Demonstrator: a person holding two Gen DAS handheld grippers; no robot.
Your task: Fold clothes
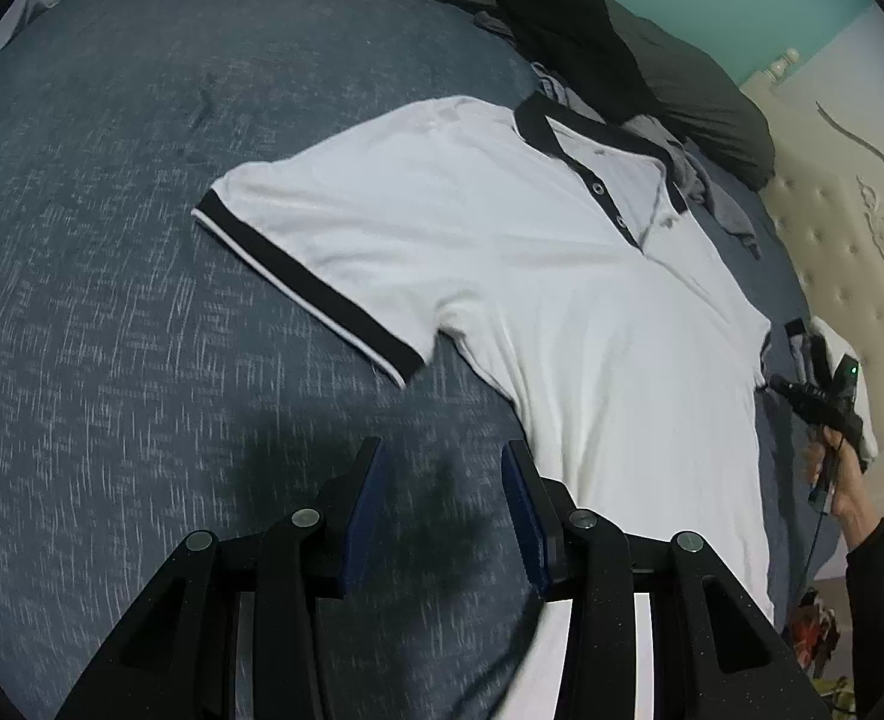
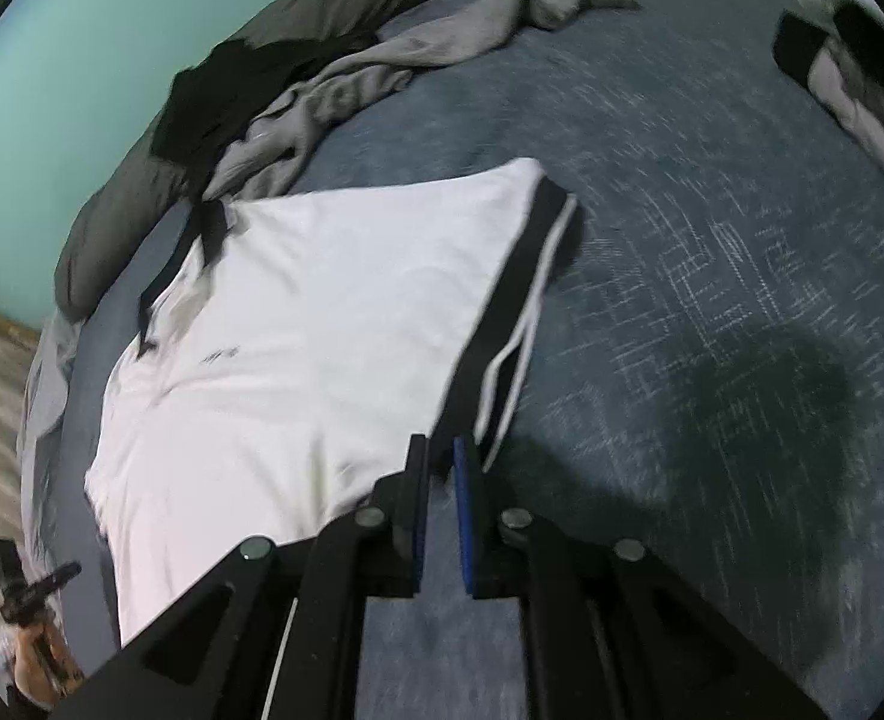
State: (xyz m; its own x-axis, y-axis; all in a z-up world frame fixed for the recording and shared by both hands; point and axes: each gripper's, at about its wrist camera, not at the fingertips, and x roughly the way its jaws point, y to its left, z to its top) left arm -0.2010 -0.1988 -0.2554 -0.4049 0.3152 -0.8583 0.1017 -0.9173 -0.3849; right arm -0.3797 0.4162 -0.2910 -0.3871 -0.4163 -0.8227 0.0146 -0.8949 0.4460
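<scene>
A white polo shirt (image 1: 502,252) with black collar and black sleeve cuffs lies face up on the blue bedspread (image 1: 141,300). My left gripper (image 1: 442,456) hovers open over the bedspread just left of the shirt's side, below its flat sleeve (image 1: 309,276), with nothing between the pads. In the right wrist view the other sleeve's black cuff (image 2: 520,276) is lifted and runs down into my right gripper (image 2: 440,450), whose jaws are nearly closed on its tip. The left wrist view shows that gripper (image 1: 814,390) at the shirt's far edge, held by a hand.
Crumpled grey clothes (image 2: 333,90) and a black garment (image 1: 562,18) lie by a dark pillow (image 1: 712,90) beyond the collar. A padded cream headboard (image 1: 850,228) stands to the right. Another black-and-white cloth (image 2: 850,72) lies at the bed's far edge.
</scene>
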